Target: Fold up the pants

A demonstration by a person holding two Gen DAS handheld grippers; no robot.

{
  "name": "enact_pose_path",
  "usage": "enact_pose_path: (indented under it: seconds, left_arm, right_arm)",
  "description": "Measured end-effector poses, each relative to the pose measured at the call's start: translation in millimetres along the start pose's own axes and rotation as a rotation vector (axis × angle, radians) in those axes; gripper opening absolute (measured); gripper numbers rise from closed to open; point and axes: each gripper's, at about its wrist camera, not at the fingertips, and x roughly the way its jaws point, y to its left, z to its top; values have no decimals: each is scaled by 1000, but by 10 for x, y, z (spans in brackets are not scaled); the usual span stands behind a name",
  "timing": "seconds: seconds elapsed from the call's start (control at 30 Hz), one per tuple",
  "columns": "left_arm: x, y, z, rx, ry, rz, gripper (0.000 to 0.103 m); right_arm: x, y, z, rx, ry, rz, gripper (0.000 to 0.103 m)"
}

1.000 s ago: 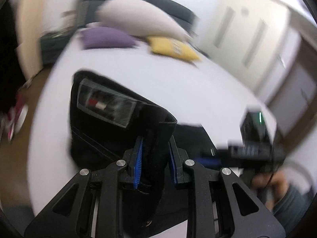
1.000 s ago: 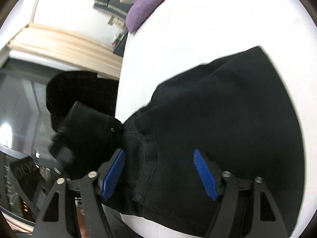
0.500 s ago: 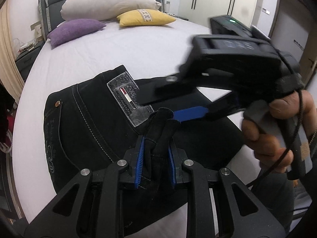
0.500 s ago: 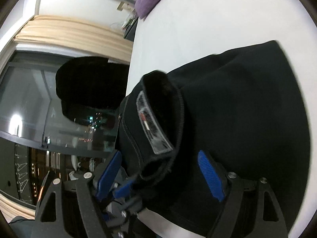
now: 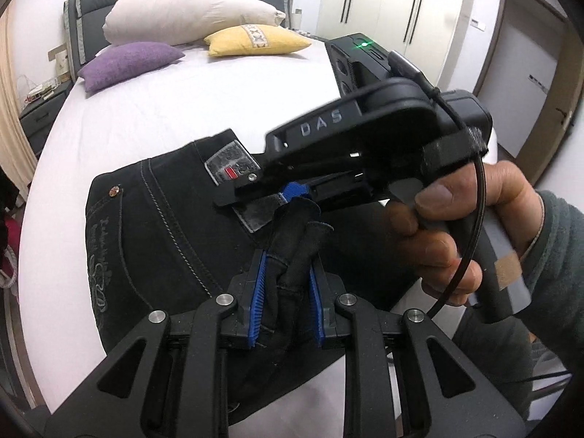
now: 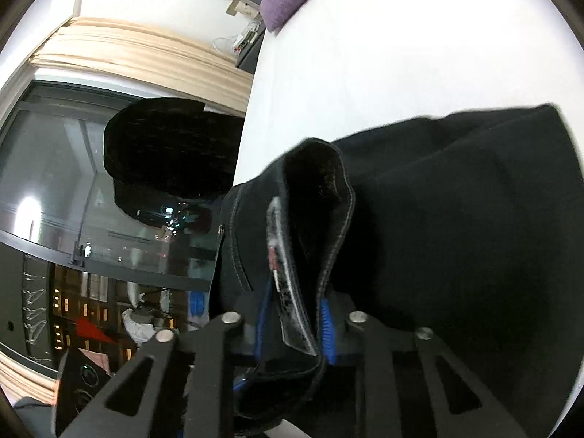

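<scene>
My left gripper (image 5: 284,292) is clamped on a bunched fold of the black pants (image 5: 153,241), which lie on the bed (image 5: 204,109). My right gripper (image 6: 295,323) has just closed on the waistband patch (image 6: 288,306). Risk: thick layers may slip from either grip, collapsing the fold. No containers are visible.

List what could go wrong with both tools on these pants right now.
1. The left tool pinches only a thin bunch of the pants; a tug could pull it free.
2. The right tool, whose jaws have just been closing, grips the waistband at the label, close beside the left one; the tools may collide.
3. The pants lie near the bed edge, so slack cloth might slide off.
</scene>
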Motion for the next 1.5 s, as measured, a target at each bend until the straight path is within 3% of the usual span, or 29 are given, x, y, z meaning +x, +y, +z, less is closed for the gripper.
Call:
enact_pose_path:
  seconds: [0.33, 0.6, 0.73, 0.83, 0.97, 1.1, 1.2, 1.27, 1.3, 1.4, 1.5]
  left_arm:
    - [193, -368, 228, 97, 9, -89, 20]
    - [553, -554, 413, 157, 44, -132, 20]
    - [773, -633, 392, 178, 77, -135, 20]
    - [948, -544, 391, 172, 126, -144, 20]
    - [890, -351, 388, 116, 156, -209, 22]
    - [588, -93, 414, 62, 114, -262, 23]
    - [481, 166, 439, 29, 79, -207, 31]
    - [522, 401, 475, -26, 75, -157, 52]
    - [528, 580, 498, -67, 60, -121, 55]
    - [566, 894, 515, -94, 63, -33, 57]
    - [804, 1063, 489, -105, 149, 0, 57]
  right_arm:
    - [-695, -226, -96, -30, -126, -75, 17]
    - [-930, -496, -229, 15, -174, -101, 16]
    - [-858, -581, -214, 39, -169, -116, 16]
    - [-767, -737, -269, 51, -146, -125, 17]
    - [-762, -734, -376, 59, -162, -115, 22]
    - [-815, -684, -432, 19, -153, -175, 25]
    - [-873, -705, -469, 32, -167, -198, 28]
    - [-927, -671, -519, 41, -188, -229, 29]
    - [-964, -652, -556, 37, -199, -255, 29]
    - [-1056, -590, -676, 49, -228, -301, 29]
    - [-1098, -615, -819, 64, -239, -311, 29]
